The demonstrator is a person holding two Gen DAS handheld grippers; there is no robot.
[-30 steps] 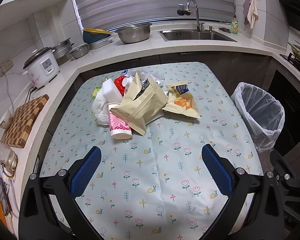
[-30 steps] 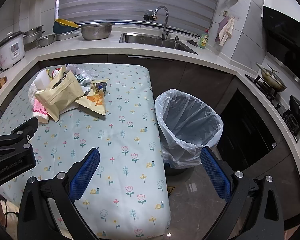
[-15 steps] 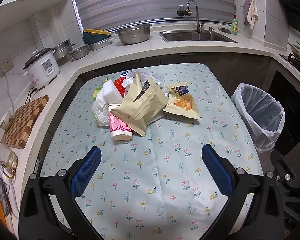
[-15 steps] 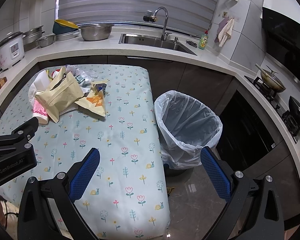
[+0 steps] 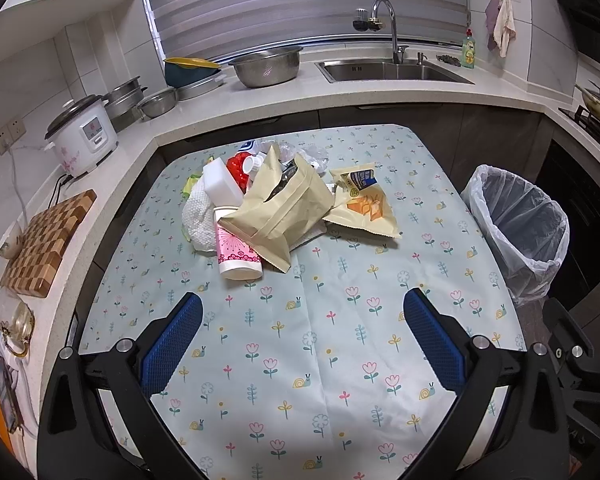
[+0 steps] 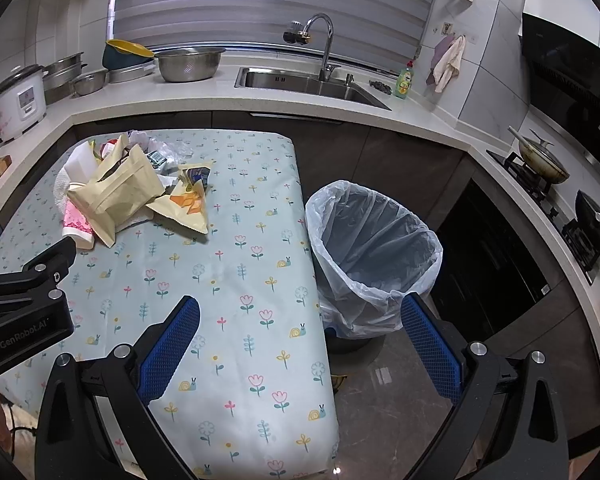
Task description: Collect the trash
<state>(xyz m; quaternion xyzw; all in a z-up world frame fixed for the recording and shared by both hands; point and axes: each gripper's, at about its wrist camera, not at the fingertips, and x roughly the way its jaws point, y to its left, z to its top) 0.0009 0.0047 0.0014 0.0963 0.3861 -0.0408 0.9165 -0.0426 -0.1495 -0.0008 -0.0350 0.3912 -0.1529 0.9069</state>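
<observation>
One bin [image 6: 374, 256], two snack bags [image 5: 284, 210] [image 5: 364, 204]

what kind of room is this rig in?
Almost certainly a home kitchen: a steel sink with a tap set in the counter, a rice cooker plugged in at the wall, and a gas hob with a pan. A bin with a liner stands beside the table.

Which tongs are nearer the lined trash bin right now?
Right. The right tongs hang open over the table's edge, with the trash bin just ahead. The left tongs are open over mid-table, facing the trash pile; the bin stands off to their right.
</observation>
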